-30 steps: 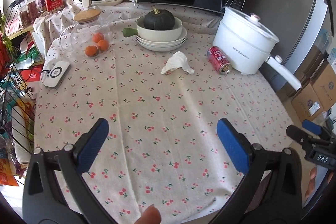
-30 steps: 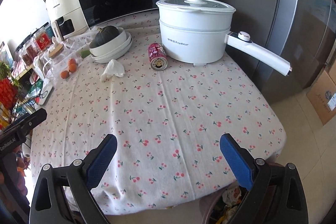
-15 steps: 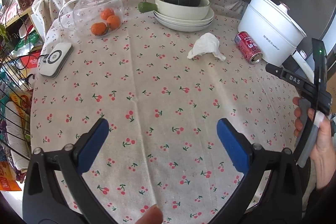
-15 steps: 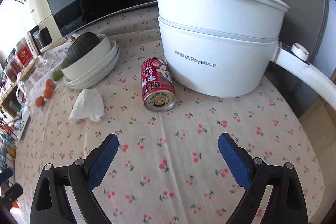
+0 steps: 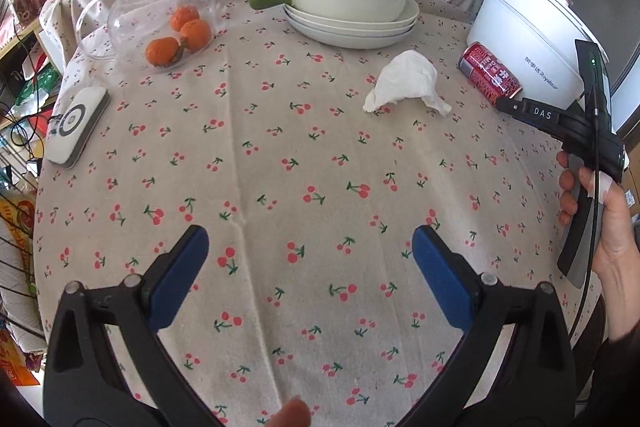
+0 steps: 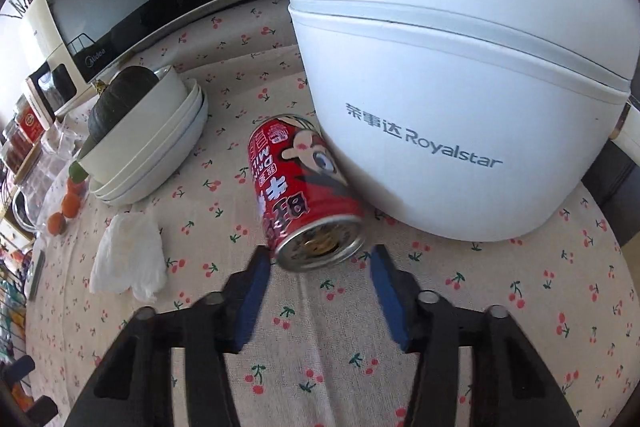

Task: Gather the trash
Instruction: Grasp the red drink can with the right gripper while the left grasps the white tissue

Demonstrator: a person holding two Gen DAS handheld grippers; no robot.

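Still uncollected: can (image 6: 304, 187) and tissue (image 5: 406, 81) near the table's (image 5: 320, 187) far edge. Right gripper (image 6: 318, 281) fingers just closing around the can's end, not yet gripping; left gripper (image 5: 310, 267) fingers spread, empty.

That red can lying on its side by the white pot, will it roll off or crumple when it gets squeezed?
The red can lies on its side, so a nudge would probably roll it, though the white pot right beside it may block that. It looks opened, so likely light. Thin metal may dent if the right hand-held gripper, jaws just closing beside its rim, pinches hard.
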